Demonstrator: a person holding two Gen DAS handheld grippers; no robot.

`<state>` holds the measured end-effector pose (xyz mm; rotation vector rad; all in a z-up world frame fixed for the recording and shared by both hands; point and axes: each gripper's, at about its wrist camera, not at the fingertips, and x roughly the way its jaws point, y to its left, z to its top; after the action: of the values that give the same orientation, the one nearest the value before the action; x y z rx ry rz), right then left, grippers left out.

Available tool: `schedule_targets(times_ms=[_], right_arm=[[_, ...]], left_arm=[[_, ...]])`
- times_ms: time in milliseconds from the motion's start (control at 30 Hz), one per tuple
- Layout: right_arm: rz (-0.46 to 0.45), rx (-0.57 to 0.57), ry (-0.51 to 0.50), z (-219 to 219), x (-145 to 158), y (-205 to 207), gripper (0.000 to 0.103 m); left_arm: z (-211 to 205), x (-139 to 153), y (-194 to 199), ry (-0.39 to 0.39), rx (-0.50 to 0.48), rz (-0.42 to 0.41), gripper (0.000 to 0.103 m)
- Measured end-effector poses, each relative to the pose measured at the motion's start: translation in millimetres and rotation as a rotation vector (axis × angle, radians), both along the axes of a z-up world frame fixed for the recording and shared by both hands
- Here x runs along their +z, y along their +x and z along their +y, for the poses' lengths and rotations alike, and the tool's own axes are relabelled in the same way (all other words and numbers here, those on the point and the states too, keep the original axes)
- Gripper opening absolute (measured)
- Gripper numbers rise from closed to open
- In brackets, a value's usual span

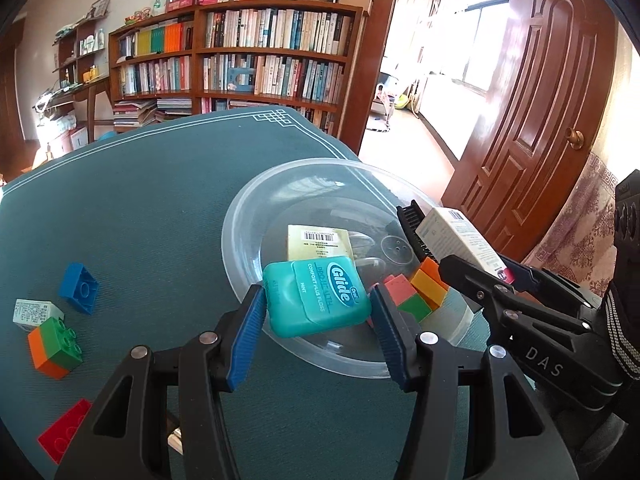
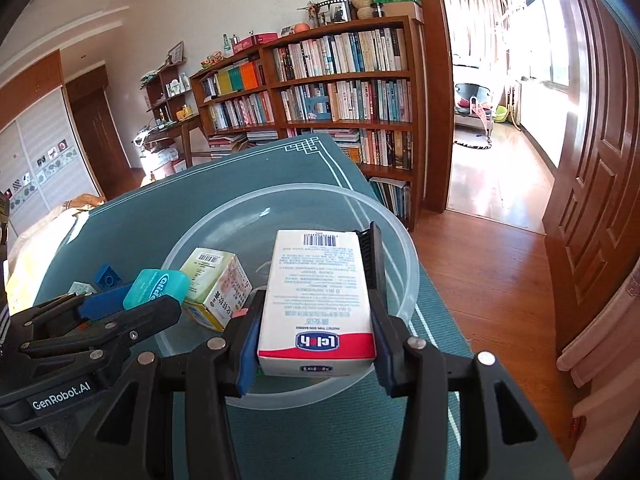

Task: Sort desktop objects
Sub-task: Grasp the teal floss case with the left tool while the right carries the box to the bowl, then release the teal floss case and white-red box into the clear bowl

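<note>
Loose bricks on the bench [image 1: 160, 200]: blue brick [image 1: 79, 288], green-orange brick [image 1: 56, 346], red brick [image 1: 66, 430]. Left gripper [image 1: 318, 312], jaws clamping the teal floss box [image 1: 316, 296] over the clear bowl [image 1: 240, 216], yellow carton [image 1: 318, 242] inside. Right gripper [image 2: 316, 344] holds the white box [image 2: 318, 296] above the bowl.

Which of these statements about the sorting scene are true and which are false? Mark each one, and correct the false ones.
1. The left tongs hold a teal floss case. True.
2. The right tongs are empty. False: they grip a white and red carton.
3. A yellow box lies inside the clear bowl. True.
4. The blue brick sits in the bowl. False: it lies on the green mat.
5. The bowl is opaque metal. False: it is clear plastic.
</note>
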<state>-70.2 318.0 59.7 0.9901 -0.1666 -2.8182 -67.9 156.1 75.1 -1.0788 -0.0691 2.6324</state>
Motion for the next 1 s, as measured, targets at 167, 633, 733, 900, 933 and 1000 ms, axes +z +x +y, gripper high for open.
schedule_targets(times_ms=[167,633,733,900,933,1000], right_arm=[[0.001,0.016,0.003,-2,-3,-4,0.051],[-0.003,0.03,-0.003,-7,-6,-16,0.051],[-0.019,0.022,-0.011,-6,-8,-18,0.052],[0.007,-0.001,0.043,-9,-3,-15,0.071],[0.014,-0.003,0.061,-12,-1,-13,0.071],[0.019,0.003,0.088,-16,1,-10,0.071]], left_arm=[[7,-9,-9,-0.002,0.002,-0.008,0.057],[-6,-13,-35,0.078,0.045,-0.013,0.056],[-12,-12,-34,0.115,0.056,-0.035,0.058],[-18,1,-24,0.112,0.078,0.003,0.069],[-18,3,-23,0.115,0.077,0.007,0.072],[-19,6,-20,0.125,0.081,0.01,0.072]])
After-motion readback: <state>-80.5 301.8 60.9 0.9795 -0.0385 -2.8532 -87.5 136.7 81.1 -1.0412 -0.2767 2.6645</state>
